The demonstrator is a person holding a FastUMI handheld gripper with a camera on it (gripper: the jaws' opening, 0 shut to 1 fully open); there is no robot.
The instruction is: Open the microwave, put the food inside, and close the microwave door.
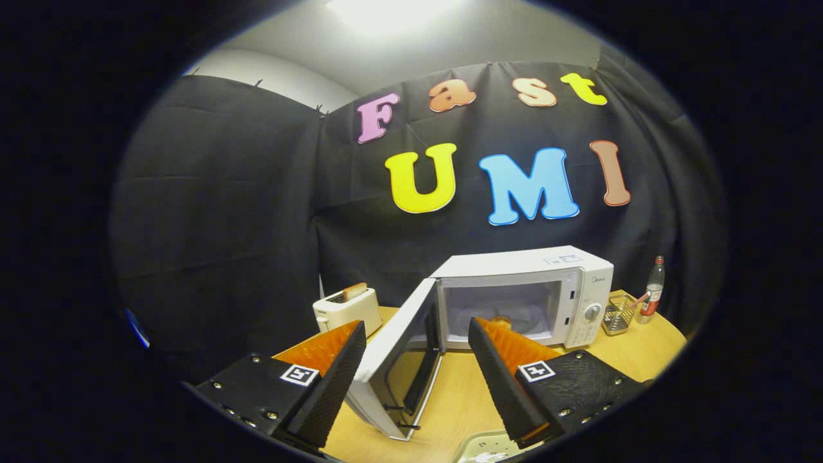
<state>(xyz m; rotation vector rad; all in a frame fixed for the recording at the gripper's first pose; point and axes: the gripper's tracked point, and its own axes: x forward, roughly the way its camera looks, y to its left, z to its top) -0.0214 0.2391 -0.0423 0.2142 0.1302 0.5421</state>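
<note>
Fingers of the handheld gripper (416, 337) stand spread wide apart, with nothing pinched between them. The swung-open door (402, 357) of the white box-shaped microwave oven (524, 292) sits in the gap between the two fingers, its dark window panel facing the oven. I cannot tell whether either finger touches the door.

The microwave stands on a light wooden tabletop (463, 392) beyond the fingertips, against the black cloth wall (225, 225) of the booth. Its cavity is open and lit, and a small orange-brown piece of food (500, 319) lies on the pale turntable inside, partly hidden behind the tip of the right finger. What kind of food it is cannot be made out. A round dial and a column of buttons sit on the control panel at the oven's right side.

Left of the open door stands a cream-white toaster (347, 310) with a slice of browned toast (355, 292) sticking upright from its slot. Right of the microwave, just beside it, is a small wire mesh basket (618, 315), and next to that a clear plastic bottle with a red cap and red label (653, 290). The edge of a pale tray or plate (488, 447) shows on the table close below the fingers.
</note>
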